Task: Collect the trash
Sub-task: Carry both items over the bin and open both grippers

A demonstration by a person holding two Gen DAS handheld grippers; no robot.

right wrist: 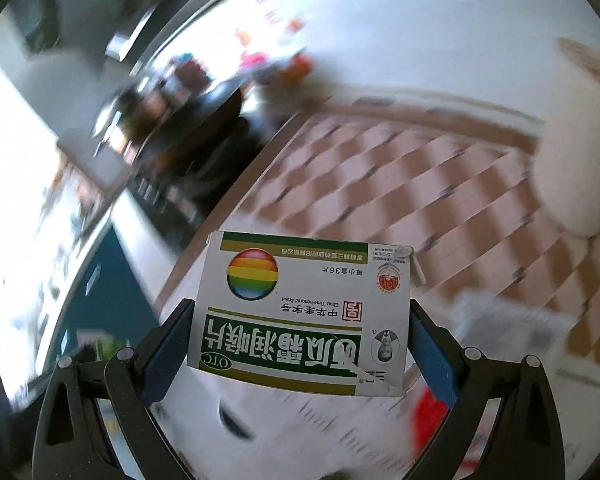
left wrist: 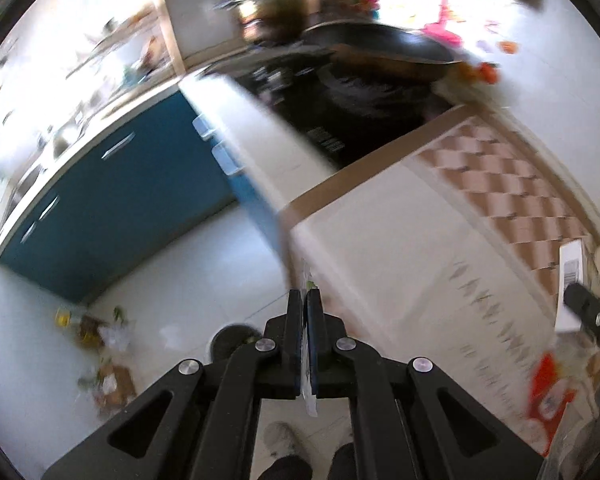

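Note:
My right gripper [right wrist: 300, 316] is shut on a white and green medicine box [right wrist: 300, 312] with a rainbow ball logo, held in the air above the patterned countertop [right wrist: 420, 184]. The box also shows edge-on at the right of the left wrist view [left wrist: 570, 284], with the right gripper's finger [left wrist: 588, 312] on it. My left gripper [left wrist: 305, 304] is shut on a thin white wrapper [left wrist: 309, 392] that sticks out between the pads. Several pieces of trash [left wrist: 100, 336] lie on the white floor at the lower left, next to a dark round bin [left wrist: 230, 342].
Both views are motion-blurred. A teal cabinet [left wrist: 112, 208] stands at the left under a cluttered counter. A black pan and stove [left wrist: 360, 60] sit at the back. A red and white packet [left wrist: 548, 396] lies on the counter at the right. The person's shoes [left wrist: 284, 444] show below.

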